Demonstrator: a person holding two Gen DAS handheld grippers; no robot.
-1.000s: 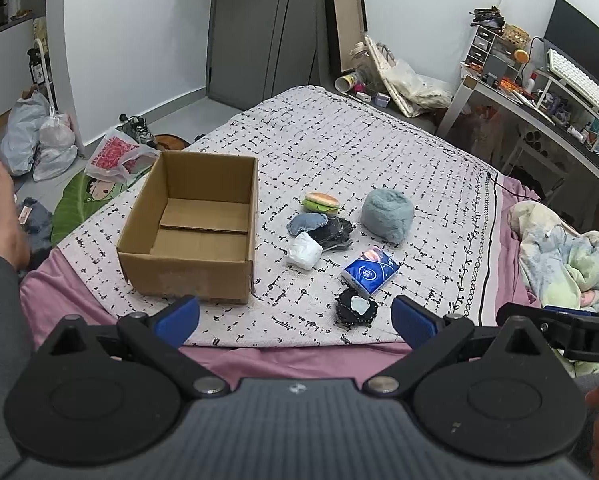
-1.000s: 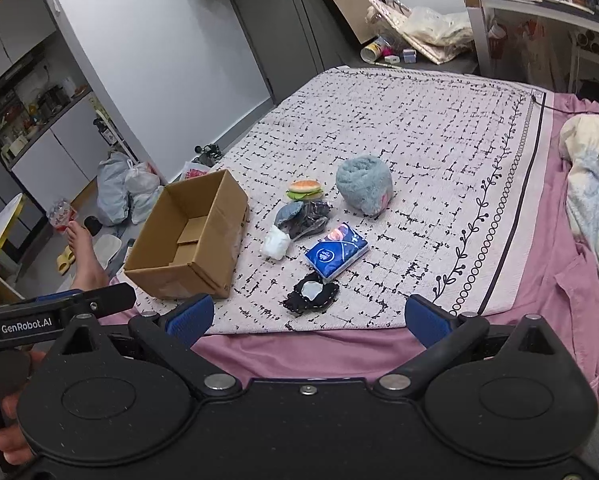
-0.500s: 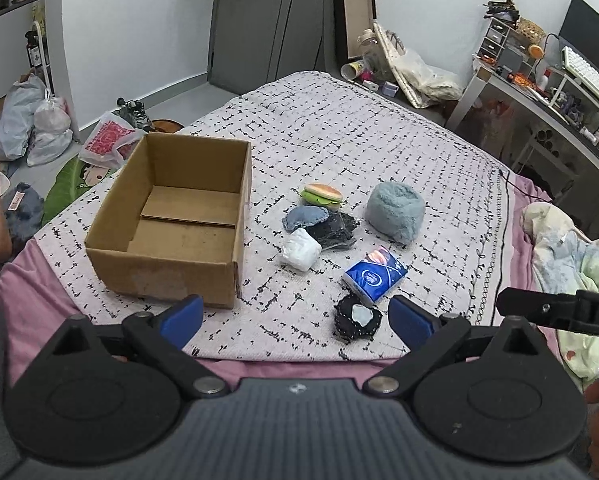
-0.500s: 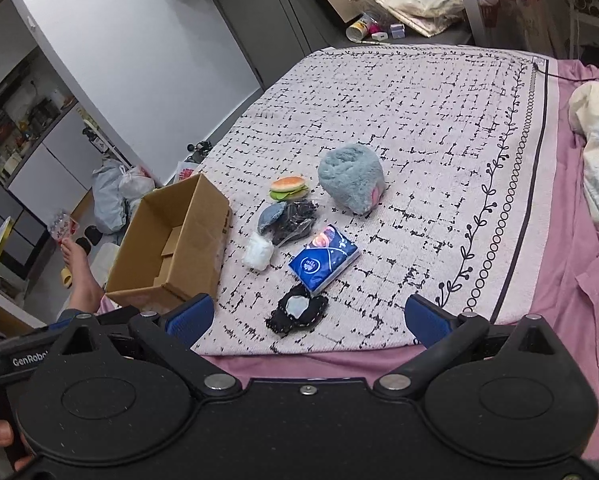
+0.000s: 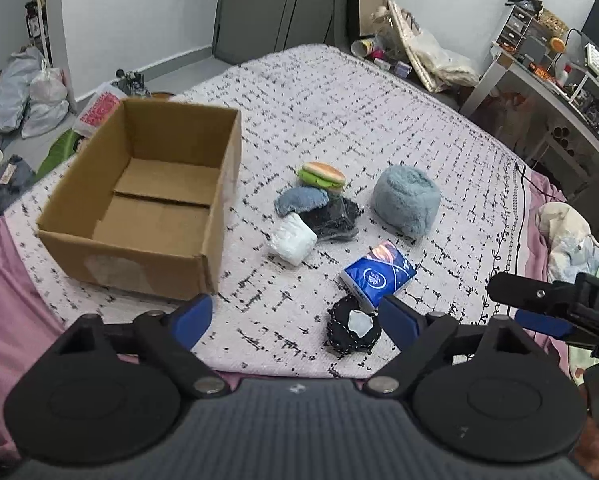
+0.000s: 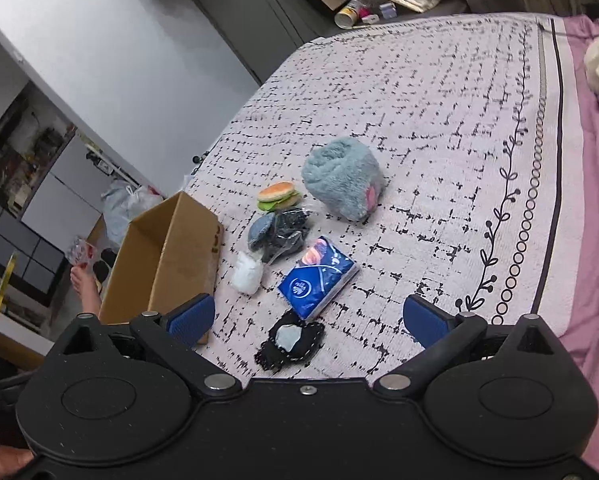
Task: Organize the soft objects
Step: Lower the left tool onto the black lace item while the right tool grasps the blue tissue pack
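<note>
An open, empty cardboard box (image 5: 147, 204) (image 6: 167, 264) sits on the patterned bedspread. To its right lie a burger toy (image 5: 321, 174) (image 6: 278, 196), a fluffy blue-grey plush (image 5: 405, 200) (image 6: 341, 178), a small blue pad (image 5: 301, 200), a black crinkly packet (image 5: 335, 218) (image 6: 285, 232), a white soft wad (image 5: 293, 239) (image 6: 246, 274), a blue tissue pack (image 5: 377, 274) (image 6: 317, 276) and a black pouch (image 5: 353, 330) (image 6: 289, 340). My left gripper (image 5: 295, 320) is open and empty, near the black pouch. My right gripper (image 6: 307, 320) is open and empty, straddling the black pouch.
The bedspread (image 5: 379, 112) ends at a pink sheet (image 6: 591, 200) near me. A crumpled blanket (image 5: 571, 240) lies at right. A desk with clutter (image 5: 559, 80) stands beyond the bed. Bags (image 5: 27, 92) lie on the floor at left.
Both grippers have moved forward and lower toward the objects; the box and soft items look larger and closer. Both jaws stay open and empty.
</note>
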